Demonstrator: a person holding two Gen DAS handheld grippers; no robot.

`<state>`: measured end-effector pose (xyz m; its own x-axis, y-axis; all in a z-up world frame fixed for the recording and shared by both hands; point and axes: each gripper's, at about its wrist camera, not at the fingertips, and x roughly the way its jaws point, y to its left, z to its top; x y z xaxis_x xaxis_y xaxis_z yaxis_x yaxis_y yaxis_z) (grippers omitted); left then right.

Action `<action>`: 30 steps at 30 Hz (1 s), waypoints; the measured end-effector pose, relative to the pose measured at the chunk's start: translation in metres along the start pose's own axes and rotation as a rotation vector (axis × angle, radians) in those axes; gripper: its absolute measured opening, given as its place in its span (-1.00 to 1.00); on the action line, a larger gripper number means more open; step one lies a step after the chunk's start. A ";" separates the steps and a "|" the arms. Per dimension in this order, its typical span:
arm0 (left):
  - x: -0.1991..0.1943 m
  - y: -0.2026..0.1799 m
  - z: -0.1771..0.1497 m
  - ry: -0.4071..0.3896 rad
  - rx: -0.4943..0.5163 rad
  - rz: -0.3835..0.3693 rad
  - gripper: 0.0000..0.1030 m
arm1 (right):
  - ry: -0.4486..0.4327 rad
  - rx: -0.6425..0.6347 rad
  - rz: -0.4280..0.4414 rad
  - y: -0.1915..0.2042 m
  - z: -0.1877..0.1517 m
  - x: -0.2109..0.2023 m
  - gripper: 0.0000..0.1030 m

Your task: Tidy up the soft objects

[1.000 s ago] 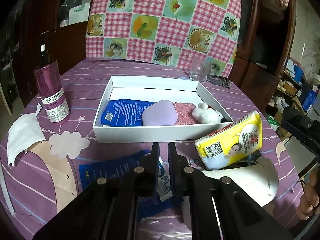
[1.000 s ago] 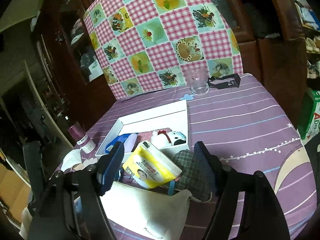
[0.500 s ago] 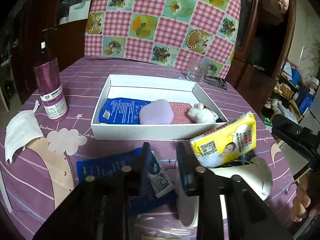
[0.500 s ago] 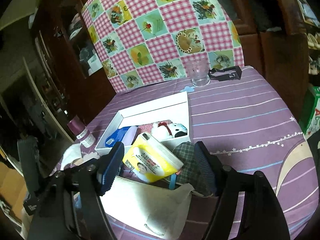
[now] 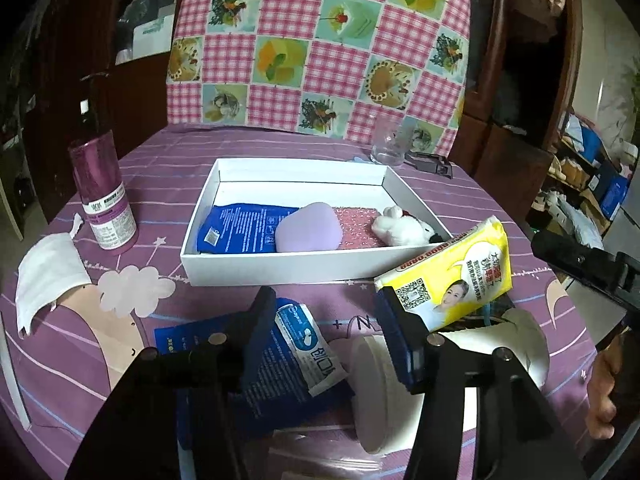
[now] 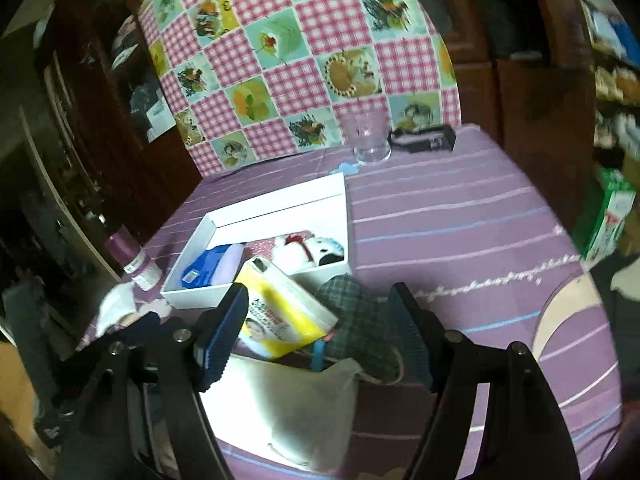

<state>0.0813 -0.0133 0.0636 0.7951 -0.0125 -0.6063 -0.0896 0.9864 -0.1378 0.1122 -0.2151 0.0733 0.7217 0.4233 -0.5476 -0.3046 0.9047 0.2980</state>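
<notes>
A white box [image 5: 288, 268] on the purple table holds a blue pack [image 5: 236, 228], a lilac heart pad [image 5: 308, 232], a pink cloth [image 5: 360, 228] and a white plush toy [image 5: 404, 228]. My left gripper [image 5: 326, 320] is open above a blue-white pouch [image 5: 304, 340] and a white roll [image 5: 372, 384]. A yellow tissue pack [image 5: 452, 276] lies to its right. My right gripper [image 6: 320, 328] is open over the tissue pack [image 6: 284, 316], a plaid cloth [image 6: 356, 308] and a white cloth [image 6: 288, 404]. The box [image 6: 256, 216] lies beyond.
A purple bottle [image 5: 102, 196] and a white face mask [image 5: 44, 276] are at the left. A glass [image 5: 386, 144] and a black clip [image 5: 432, 160] stand at the table's far edge. A checked cushion [image 5: 320, 44] backs the table.
My left gripper has opened from shut to wide apart over the blue-white pouch. My right gripper stays open and has shifted slightly closer over the tissue pack.
</notes>
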 end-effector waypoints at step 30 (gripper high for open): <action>0.008 -0.001 -0.001 0.046 0.023 0.001 0.02 | 0.023 -0.007 0.278 0.004 0.007 0.031 0.13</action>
<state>0.0870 -0.0142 0.0581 0.7667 -0.0190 -0.6417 -0.0757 0.9899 -0.1198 0.1377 -0.1989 0.0631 0.5956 0.6560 -0.4635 -0.4934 0.7541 0.4334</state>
